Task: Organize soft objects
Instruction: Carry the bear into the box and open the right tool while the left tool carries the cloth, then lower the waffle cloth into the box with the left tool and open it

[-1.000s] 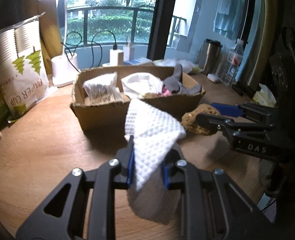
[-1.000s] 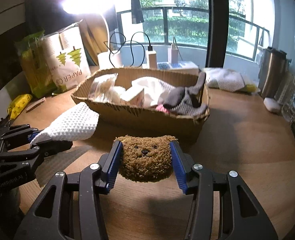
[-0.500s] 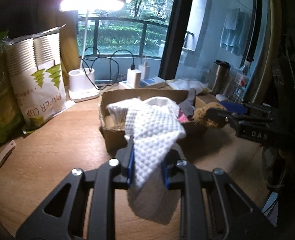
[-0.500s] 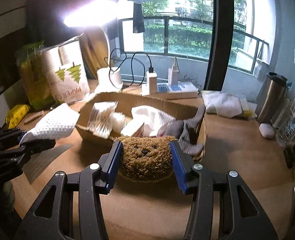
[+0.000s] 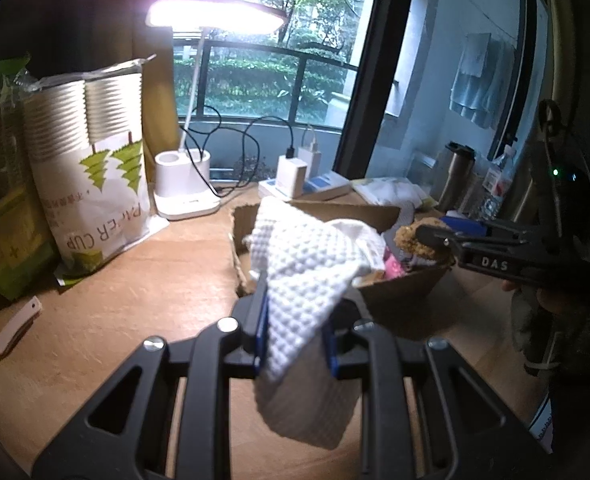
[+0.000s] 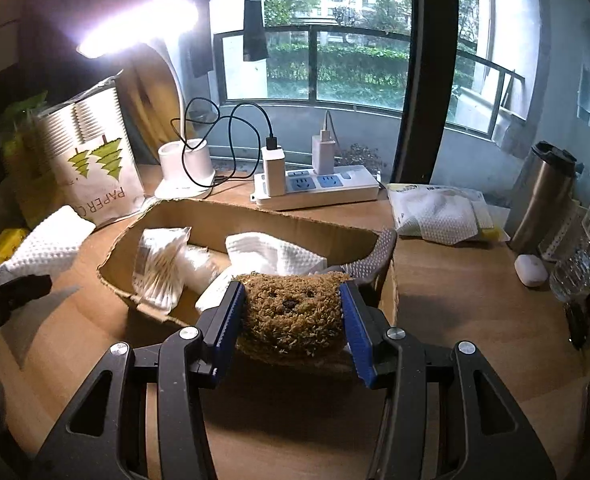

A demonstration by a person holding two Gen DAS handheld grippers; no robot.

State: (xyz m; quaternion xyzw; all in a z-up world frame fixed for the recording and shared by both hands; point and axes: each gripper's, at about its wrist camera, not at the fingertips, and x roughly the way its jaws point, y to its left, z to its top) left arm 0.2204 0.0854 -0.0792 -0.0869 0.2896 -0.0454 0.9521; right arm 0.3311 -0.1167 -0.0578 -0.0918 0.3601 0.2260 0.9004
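My left gripper (image 5: pixel 295 320) is shut on a white waffle-weave cloth (image 5: pixel 307 272) and holds it in the air, just short of the near left end of the cardboard box (image 5: pixel 399 292). My right gripper (image 6: pixel 293 320) is shut on a brown fuzzy bear-face pad (image 6: pixel 293 312), held over the box's near right corner (image 6: pixel 389 292). The box holds a cotton swab pack (image 6: pixel 161 268), a white cloth (image 6: pixel 271 254) and a grey sock (image 6: pixel 369 262). The right gripper with the pad (image 5: pixel 419 238) shows in the left wrist view. The waffle cloth also shows in the right wrist view (image 6: pixel 45 246).
A paper cup bag (image 5: pixel 95 184) and green packs stand at the left. A lit desk lamp (image 5: pixel 183 192), chargers and a power strip (image 6: pixel 315 190) line the back. A packet of cloths (image 6: pixel 439 212), a steel flask (image 6: pixel 543 196) and bottles are at the right.
Both grippers have risen and moved toward the box with their loads. The bear pad went from the table in front of the box to above its near right corner.
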